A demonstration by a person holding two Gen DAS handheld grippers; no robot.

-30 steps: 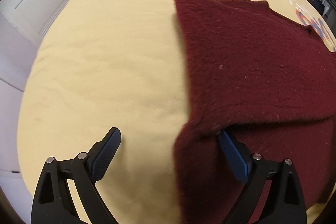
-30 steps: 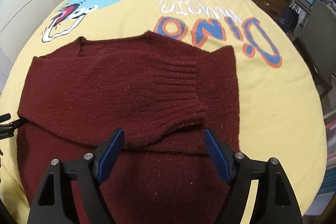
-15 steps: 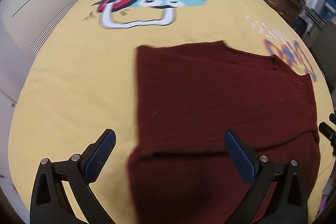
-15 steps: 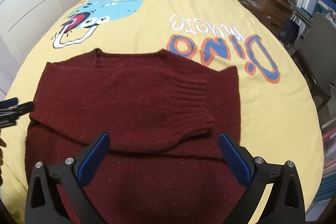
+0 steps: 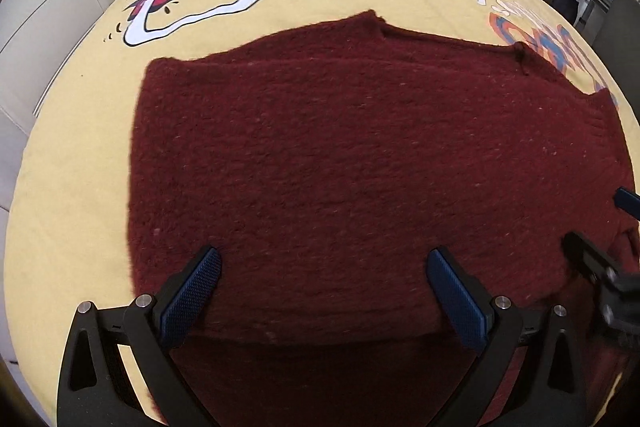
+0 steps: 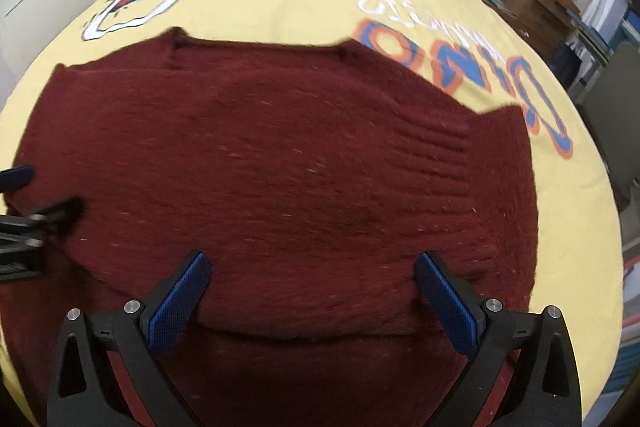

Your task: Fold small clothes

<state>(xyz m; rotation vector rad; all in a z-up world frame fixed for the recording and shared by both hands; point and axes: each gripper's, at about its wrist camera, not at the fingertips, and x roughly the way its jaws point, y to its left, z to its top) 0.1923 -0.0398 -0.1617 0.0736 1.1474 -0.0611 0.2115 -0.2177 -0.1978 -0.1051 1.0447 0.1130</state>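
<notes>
Dark red sweater (image 5: 340, 155) is lying flat on the yellow bedspread (image 5: 80, 155), sleeves folded across its body. Left tool (image 5: 324, 287) is hovering over the near fold, jaws gaping wide after just opening, gripping nothing. Right tool (image 6: 312, 287) is doing likewise beside it, equally wide and empty.

Dark red knitted sweater (image 5: 340, 155), fuzzy and flecked, spread flat across yellow dinosaur-print bedspread (image 5: 80, 155), neckline toward the headboard. Sleeves folded in over the body, one ribbed cuff (image 6: 452, 163) lying near the right edge.
</notes>
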